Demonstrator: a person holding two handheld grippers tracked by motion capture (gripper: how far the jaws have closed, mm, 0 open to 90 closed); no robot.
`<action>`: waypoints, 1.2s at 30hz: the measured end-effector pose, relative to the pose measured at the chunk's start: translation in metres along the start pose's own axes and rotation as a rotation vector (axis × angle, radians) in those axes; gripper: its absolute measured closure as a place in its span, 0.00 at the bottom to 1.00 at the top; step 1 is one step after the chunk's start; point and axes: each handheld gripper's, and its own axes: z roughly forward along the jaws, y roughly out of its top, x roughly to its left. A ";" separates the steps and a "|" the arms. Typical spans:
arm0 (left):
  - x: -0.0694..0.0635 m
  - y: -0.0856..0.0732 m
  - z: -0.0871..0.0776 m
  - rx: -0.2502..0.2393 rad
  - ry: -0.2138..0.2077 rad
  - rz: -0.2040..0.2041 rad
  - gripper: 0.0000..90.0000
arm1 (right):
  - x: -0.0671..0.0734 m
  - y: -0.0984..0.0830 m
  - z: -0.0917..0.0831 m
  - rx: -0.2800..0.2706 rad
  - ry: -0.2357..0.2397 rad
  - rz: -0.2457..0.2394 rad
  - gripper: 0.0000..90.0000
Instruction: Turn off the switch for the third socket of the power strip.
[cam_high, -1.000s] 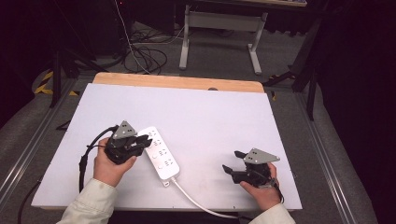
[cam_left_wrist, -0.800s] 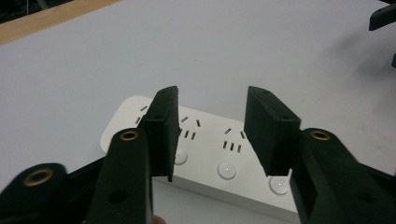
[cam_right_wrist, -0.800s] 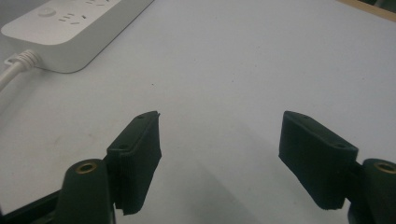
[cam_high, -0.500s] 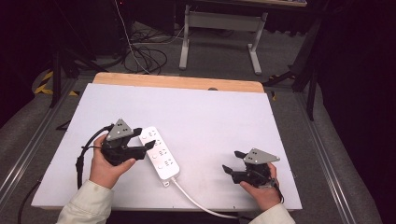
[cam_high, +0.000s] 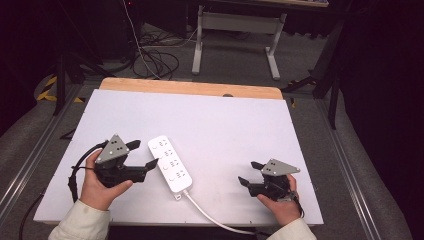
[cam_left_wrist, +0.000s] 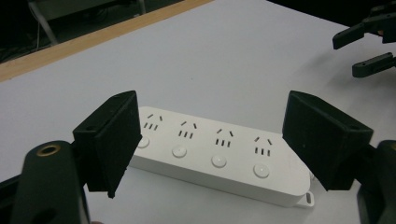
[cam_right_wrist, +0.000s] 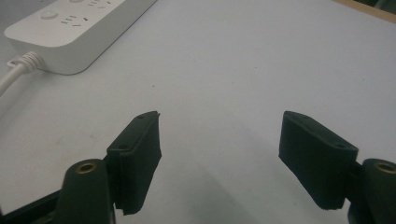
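Just left of the power strip (cam_high: 170, 163), whose long axis runs away from the person, the left gripper (cam_high: 144, 156) gapes, jaws just opened and empty, nearer than the released right gripper (cam_high: 248, 173).

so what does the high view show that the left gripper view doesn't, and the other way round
High view alone: the whole white rectangular tabletop with its wooden far edge, the grey floor, the metal desk legs behind, both of the person's hands, and the white cable running off the near edge.

Left gripper view alone: a close look at the four socket groups and four round buttons on the white plastic power strip, framed by the left hand-held gripper, jaws wide apart and clear of the strip.

Both: the strip lying flat on the table, and the open right hand-held gripper, apart from it.
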 end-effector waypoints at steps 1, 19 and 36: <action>0.000 -0.002 -0.002 -0.005 0.000 -0.007 0.21 | 0.000 0.000 0.000 0.000 0.000 0.000 0.33; 0.012 -0.051 -0.022 -0.088 0.039 0.010 0.18 | 0.000 0.000 -0.001 -0.012 0.003 0.000 0.33; 0.015 -0.083 -0.027 -0.101 0.031 -0.008 0.18 | 0.001 0.000 -0.002 -0.016 0.003 -0.003 0.33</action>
